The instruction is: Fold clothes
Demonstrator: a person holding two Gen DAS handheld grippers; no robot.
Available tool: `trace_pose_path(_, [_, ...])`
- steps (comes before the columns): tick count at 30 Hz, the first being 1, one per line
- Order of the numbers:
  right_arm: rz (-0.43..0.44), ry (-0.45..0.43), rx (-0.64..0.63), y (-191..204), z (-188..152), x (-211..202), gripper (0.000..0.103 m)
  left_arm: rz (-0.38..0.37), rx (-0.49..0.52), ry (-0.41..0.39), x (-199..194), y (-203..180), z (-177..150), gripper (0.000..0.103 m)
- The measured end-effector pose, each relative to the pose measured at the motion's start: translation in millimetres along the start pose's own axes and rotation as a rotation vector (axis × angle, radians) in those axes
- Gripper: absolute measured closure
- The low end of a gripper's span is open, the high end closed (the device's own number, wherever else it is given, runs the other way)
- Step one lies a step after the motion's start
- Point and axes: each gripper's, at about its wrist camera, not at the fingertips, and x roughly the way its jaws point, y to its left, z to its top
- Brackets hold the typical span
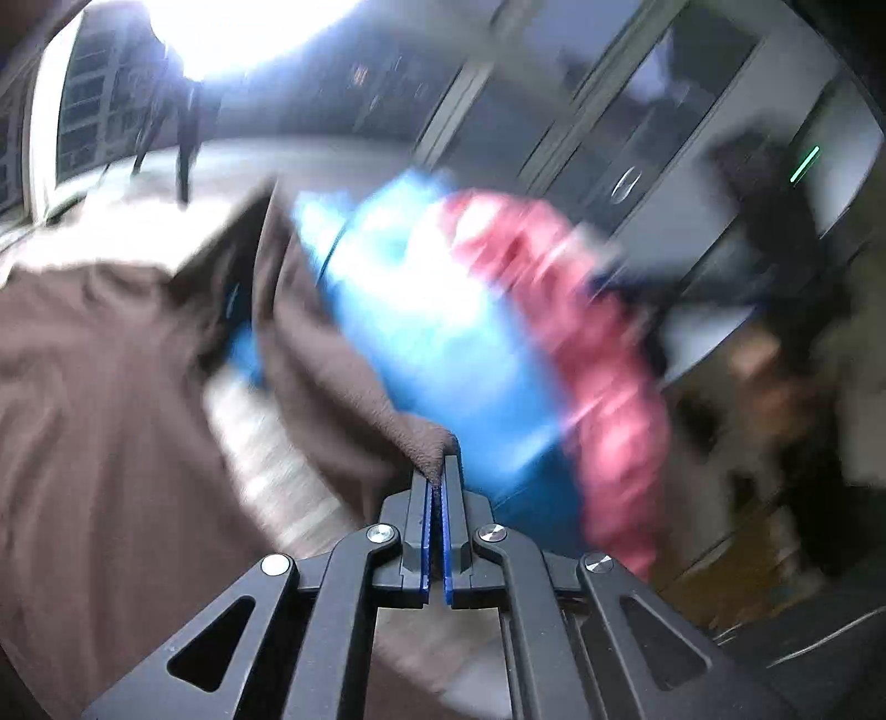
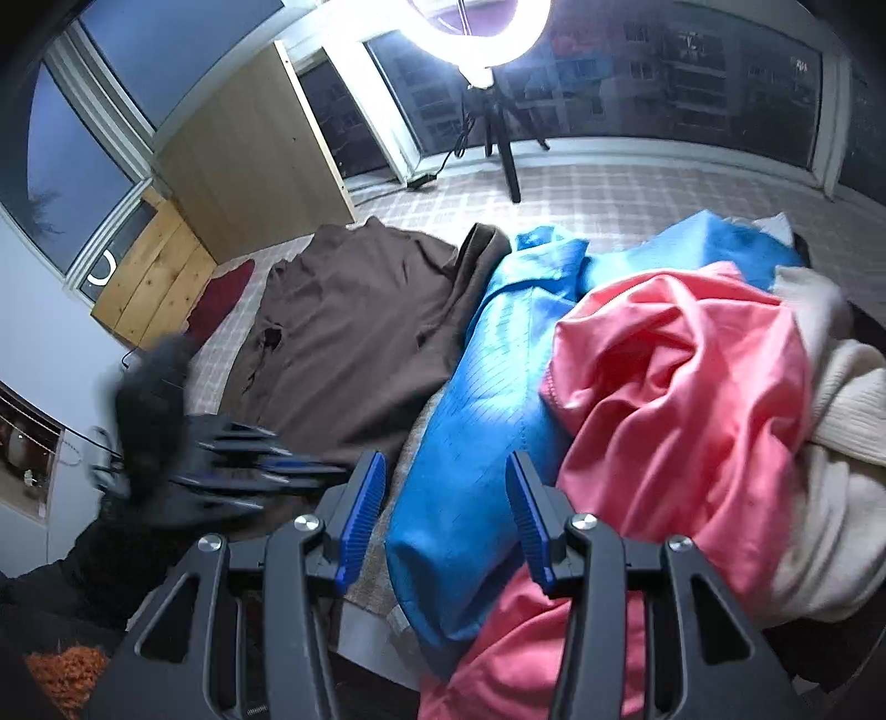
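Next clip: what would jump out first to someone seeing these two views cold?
The bright pile of clothes: a pink garment heaped on a blue one, with a cream knit at the right edge. Left of the pile a brown garment lies spread out, and the left tool is shut on a corner of it. The right tool hangs open above the blue garment, under a glaring ring light.
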Motion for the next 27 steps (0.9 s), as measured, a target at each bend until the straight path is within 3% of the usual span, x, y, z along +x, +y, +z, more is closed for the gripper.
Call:
trace_pose_path(3, [-0.048, -0.073, 0.043, -10, 7, -26, 0.058, -0.112, 0.065, -0.077, -15, -41, 31, 0.101])
trace_pose_path(7, [-0.139, -0.191, 0.106, -32, 22, -73, 0.058, -0.248, 0.123, -0.087, 17, -91, 73, 0.097])
trace_pose_path(8, [-0.167, -0.209, 0.125, -40, 25, -85, 0.058, -0.256, 0.145, -0.064, 32, -104, 80, 0.076])
trace_pose_path(10, [-0.227, -0.237, 0.162, -55, 30, -104, 0.056, -0.201, 0.206, 0.050, 76, -129, 85, 0.058])
trace_pose_path(12, [-0.269, -0.249, 0.196, -67, 29, -114, 0.052, -0.122, 0.285, 0.146, 104, -146, 77, 0.062])
trace_pose_path(16, [-0.285, -0.185, 0.185, -63, 9, -98, 0.052, -0.171, 0.271, 0.144, 72, -126, 43, 0.060])
trace_pose_path(19, [-0.296, -0.112, 0.113, -39, -11, -74, 0.052, -0.108, 0.245, 0.127, 34, -86, 17, 0.059])
trace_pose_path(23, [-0.316, -0.038, 0.015, -9, -32, -46, 0.052, 0.105, 0.151, 0.184, 7, 0, 0, 0.062])
trace_pose_path(27, [-0.356, 0.025, -0.092, 16, -50, -22, 0.052, 0.316, 0.217, 0.221, 6, 54, 0, 0.062])
